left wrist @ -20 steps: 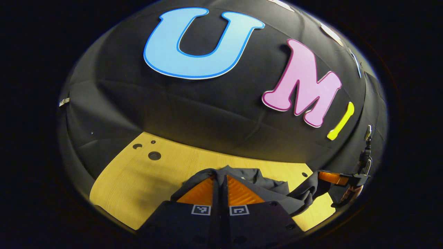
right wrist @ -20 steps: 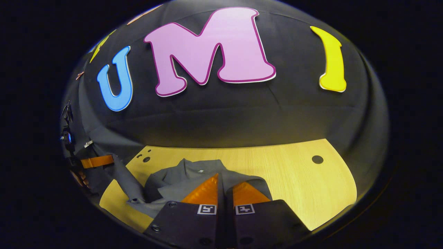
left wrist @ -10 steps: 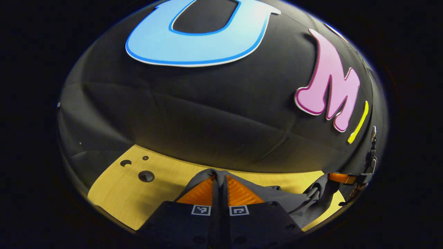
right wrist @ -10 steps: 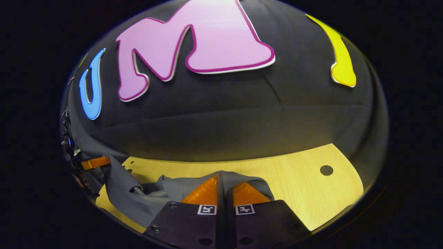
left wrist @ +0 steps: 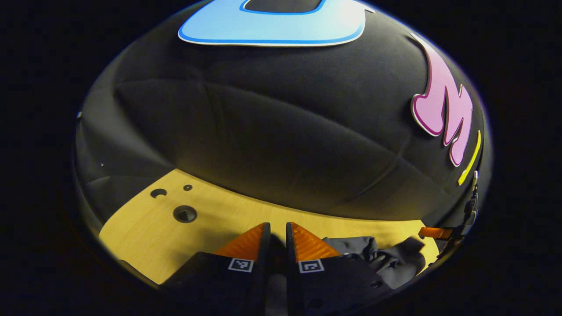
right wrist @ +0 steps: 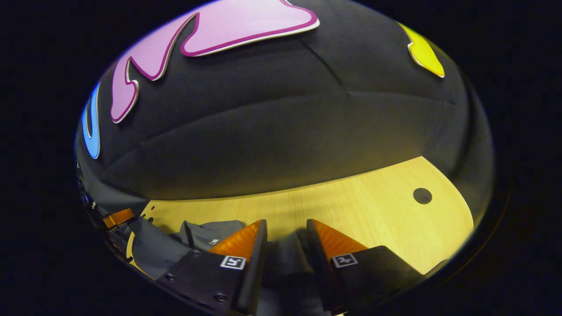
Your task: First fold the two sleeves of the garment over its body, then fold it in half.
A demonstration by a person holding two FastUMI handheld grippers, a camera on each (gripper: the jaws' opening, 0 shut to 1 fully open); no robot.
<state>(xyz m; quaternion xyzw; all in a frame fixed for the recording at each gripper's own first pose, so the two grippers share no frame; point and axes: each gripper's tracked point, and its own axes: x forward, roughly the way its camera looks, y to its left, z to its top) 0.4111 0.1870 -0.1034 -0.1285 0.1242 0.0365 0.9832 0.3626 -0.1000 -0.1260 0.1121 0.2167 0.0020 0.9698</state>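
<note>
tabletop [right wrist: 351, 206]: pale wood, carries everything.
garment [left wrist: 386, 259]: dark grey, bunched low on the tabletop, to the right of the left gripper and around the right one.
right gripper [right wrist: 285, 228]: fingers parted, cloth lies loose between them.
left gripper [left wrist: 276, 230]: fingers a narrow slot apart, nothing visibly held.
risk: rumpled layers may slump or snag a retreating finger, dragging the fold crooked.

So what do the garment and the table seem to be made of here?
Garment: dark grey woven cloth, matte; it creases and bunches softly. Table: pale wood or wood-look laminate, smooth; fine straight grain lines show, and round holes are cut through it.
</note>
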